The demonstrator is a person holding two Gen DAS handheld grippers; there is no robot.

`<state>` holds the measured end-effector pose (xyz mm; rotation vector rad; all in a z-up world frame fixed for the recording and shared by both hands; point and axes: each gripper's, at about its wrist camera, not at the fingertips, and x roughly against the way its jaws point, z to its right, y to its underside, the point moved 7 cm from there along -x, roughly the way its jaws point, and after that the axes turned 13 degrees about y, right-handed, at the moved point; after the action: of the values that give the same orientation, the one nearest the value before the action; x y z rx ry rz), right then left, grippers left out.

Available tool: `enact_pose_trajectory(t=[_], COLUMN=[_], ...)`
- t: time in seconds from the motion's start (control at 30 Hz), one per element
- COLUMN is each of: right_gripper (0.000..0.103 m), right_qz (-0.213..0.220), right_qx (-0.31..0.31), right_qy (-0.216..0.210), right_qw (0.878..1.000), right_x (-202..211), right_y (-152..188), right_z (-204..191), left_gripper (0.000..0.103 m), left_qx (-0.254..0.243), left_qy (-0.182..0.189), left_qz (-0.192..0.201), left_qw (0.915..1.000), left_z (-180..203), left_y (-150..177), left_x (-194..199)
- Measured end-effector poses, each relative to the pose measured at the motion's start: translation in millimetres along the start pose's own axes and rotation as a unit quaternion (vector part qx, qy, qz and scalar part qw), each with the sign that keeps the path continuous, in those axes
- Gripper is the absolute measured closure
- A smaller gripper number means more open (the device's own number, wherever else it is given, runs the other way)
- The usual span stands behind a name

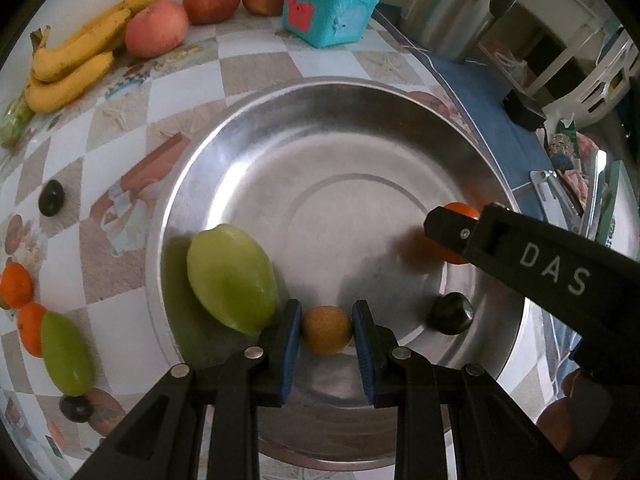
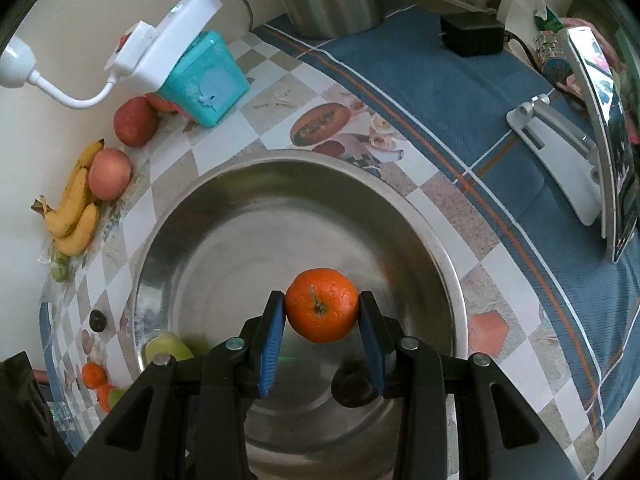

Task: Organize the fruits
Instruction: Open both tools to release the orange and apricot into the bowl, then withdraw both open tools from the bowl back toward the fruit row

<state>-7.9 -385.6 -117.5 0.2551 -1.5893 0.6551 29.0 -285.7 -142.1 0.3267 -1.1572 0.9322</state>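
Note:
A wide steel bowl (image 1: 320, 120) sits on the checked tablecloth. My left gripper (image 1: 327, 311) is shut on a small tan round fruit (image 1: 326, 332), low over the bowl's near side. Beside it in the bowl lie a large green fruit (image 1: 232, 276) and a dark plum (image 1: 450, 314). My right gripper (image 2: 322, 300) is shut on an orange tangerine (image 2: 322, 308) with its stem facing the camera, above the bowl (image 2: 240, 220). In the left wrist view that right gripper (image 1: 460, 232) reaches in from the right with the tangerine (image 1: 460, 209).
Left of the bowl lie two tangerines (image 1: 16, 284), a green fruit (image 1: 66, 354) and two dark plums (image 1: 51, 198). Bananas (image 1: 68, 64), red apples (image 1: 156, 30), a teal box (image 1: 328, 12) and a steel kettle (image 1: 460, 4) line the back. A phone stand (image 2: 560, 148) is at right.

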Motion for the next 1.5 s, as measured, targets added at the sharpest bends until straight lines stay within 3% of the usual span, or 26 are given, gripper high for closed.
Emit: enact_pose_trajectory(t=[0.13,0.2,0.27,0.4,1.17,1.5], right_gripper=[0.064,0.063,0.058,0.053,0.052,0.052], right_qz=[-0.008,-0.008,-0.005,-0.005,-0.001,0.014], right_qx=[0.002,0.004,0.005,0.007,0.041,0.069], right_qy=[0.003,0.007,0.006,0.009,0.003,0.01], right_qw=[1.0,1.0,1.0,1.0,0.999,0.997], right_x=[-4,-4,-3,-3,14,28], right_y=[2,2,2,1,7,10], right_z=[-1,-1,-2,-5,-24,-34], left_gripper=[0.065,0.051,0.046,0.046,0.046,0.041], left_qx=[-0.007,-0.006,-0.008,-0.009,0.065,0.072], left_qy=[0.0,0.004,-0.004,-0.018,0.002,-0.005], left_qz=[-0.002,-0.004,-0.005,0.002,0.043,0.035], left_qw=[1.0,1.0,0.9999,0.9998,0.997,0.9968], left_z=[1,2,1,-7,-73,-68], left_y=[-1,0,0,-2,-13,-10], left_x=[-2,-2,-2,-1,33,47])
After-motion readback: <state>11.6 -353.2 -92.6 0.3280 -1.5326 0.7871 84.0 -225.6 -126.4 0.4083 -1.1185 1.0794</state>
